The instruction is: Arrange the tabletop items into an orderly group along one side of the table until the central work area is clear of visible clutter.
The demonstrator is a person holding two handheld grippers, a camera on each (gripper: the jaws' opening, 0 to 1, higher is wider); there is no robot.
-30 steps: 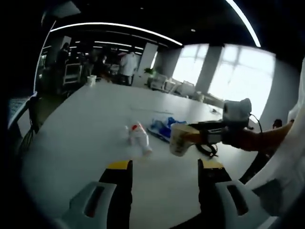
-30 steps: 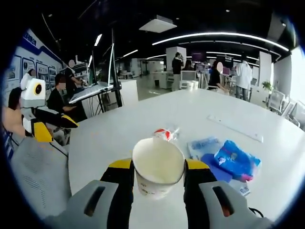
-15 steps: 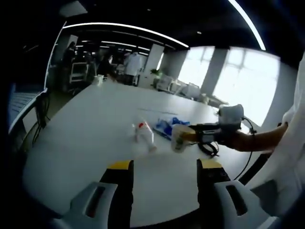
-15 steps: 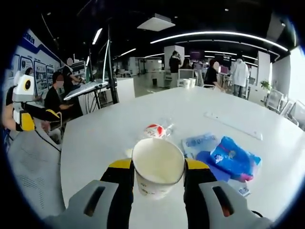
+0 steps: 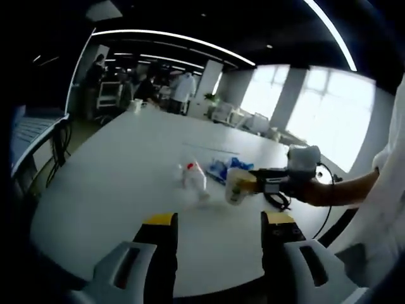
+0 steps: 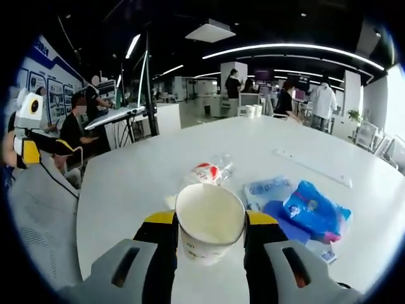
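My right gripper is shut on a white paper cup, held upright above the white table. From the left gripper view the same cup hangs in the right gripper, held by a person's arm coming from the right. A clear plastic bottle with a red label lies on its side beyond the cup; it also shows as the bottle in the left gripper view. Blue plastic packets lie to its right. My left gripper is open over the table's near edge, holding nothing.
A long white strip lies further back on the table. White cups stand at the far end. Black cable sits by the table edge near the right gripper. People stand and sit around desks in the background.
The left gripper has drawn back, so the bottle, packets and cup look smaller and farther. The right gripper keeps hold of the cup, with the view shifted slightly.
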